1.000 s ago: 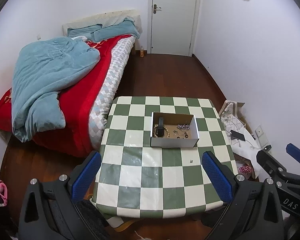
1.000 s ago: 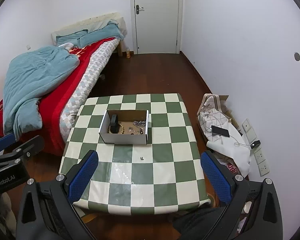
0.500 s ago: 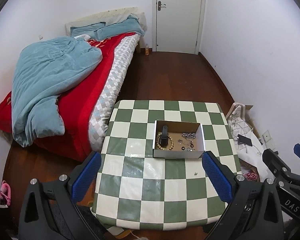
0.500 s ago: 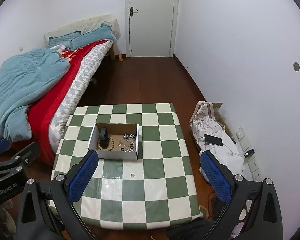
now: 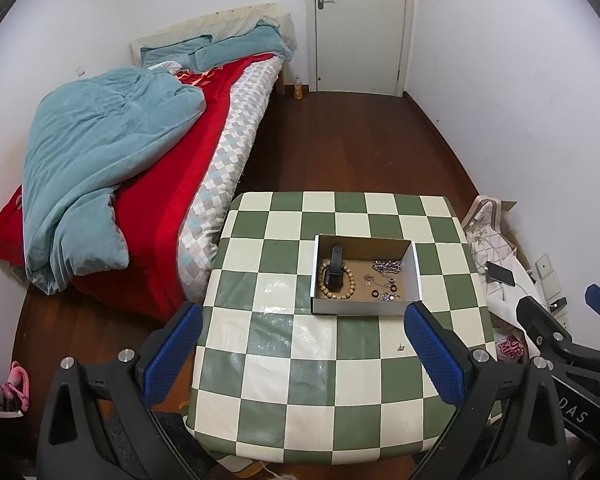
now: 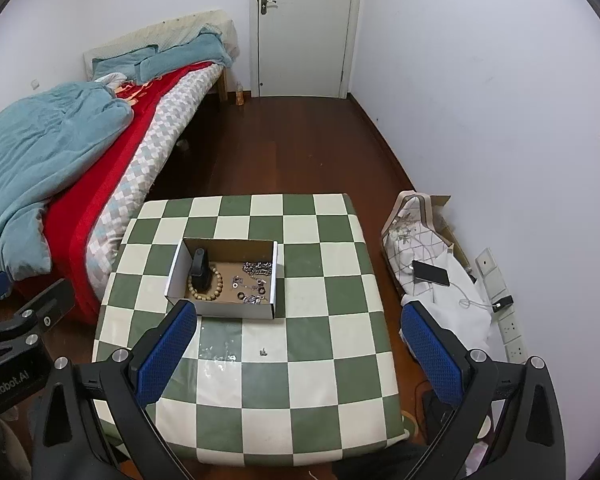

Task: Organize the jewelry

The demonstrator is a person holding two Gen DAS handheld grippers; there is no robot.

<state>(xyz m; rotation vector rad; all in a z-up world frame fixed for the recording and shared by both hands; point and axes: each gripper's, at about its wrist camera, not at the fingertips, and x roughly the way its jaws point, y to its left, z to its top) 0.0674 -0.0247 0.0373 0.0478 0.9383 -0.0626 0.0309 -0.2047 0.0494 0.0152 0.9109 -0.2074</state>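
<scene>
With both my left gripper (image 5: 300, 346) and right gripper (image 6: 298, 344) spread wide and empty high above the table (image 6: 352, 396), I should lower the right squarely over the small stray piece (image 6: 263, 351) lying outside the box (image 6: 224, 308)
</scene>
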